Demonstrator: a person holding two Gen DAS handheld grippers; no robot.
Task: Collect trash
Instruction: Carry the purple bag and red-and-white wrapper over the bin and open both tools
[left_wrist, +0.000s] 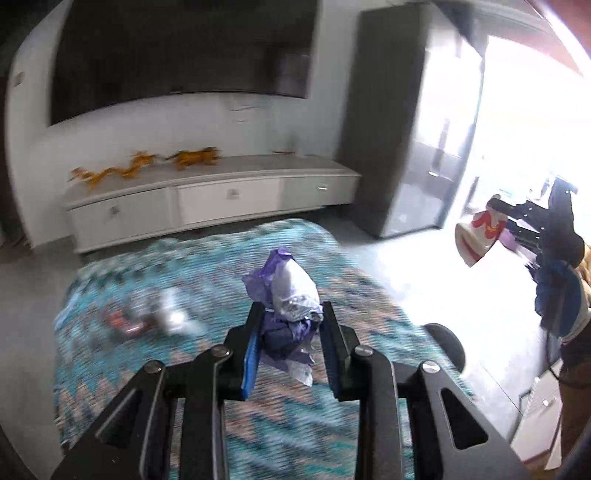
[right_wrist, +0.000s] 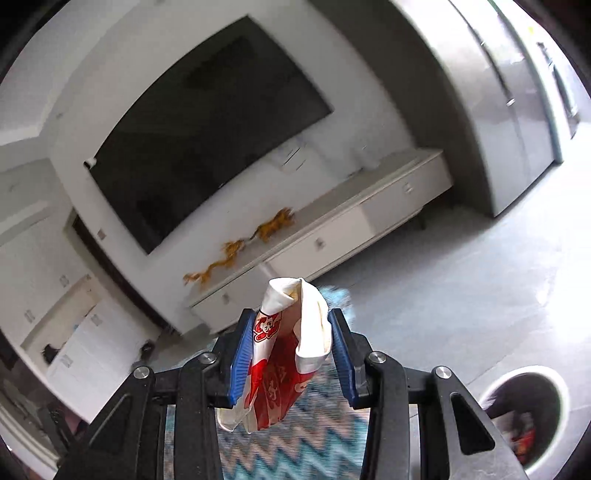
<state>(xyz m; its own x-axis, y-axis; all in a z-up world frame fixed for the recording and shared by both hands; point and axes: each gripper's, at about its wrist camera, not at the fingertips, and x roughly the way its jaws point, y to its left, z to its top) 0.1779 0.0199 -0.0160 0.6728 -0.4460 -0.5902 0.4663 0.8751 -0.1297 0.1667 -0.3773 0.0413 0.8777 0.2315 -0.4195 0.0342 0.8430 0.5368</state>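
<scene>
My left gripper (left_wrist: 289, 325) is shut on a crumpled purple and white wrapper (left_wrist: 291, 295), held up over the teal zigzag rug (left_wrist: 207, 266). More trash (left_wrist: 155, 317), blurred red and silver pieces, lies on the rug to the left. My right gripper (right_wrist: 293, 332) is shut on a red and white snack bag (right_wrist: 284, 354), also raised above the rug (right_wrist: 295, 450). In the left wrist view the right gripper (left_wrist: 513, 225) shows at the far right with that bag (left_wrist: 476, 240) in it. A round bin (right_wrist: 524, 410) with trash inside stands at the lower right of the right wrist view.
A long white TV cabinet (left_wrist: 210, 199) with an orange dragon ornament (left_wrist: 147, 166) runs along the far wall under a large dark screen (left_wrist: 184, 55). A tall grey cabinet (left_wrist: 399, 122) stands to the right. A dark round object (left_wrist: 447, 343) sits at the rug's right edge.
</scene>
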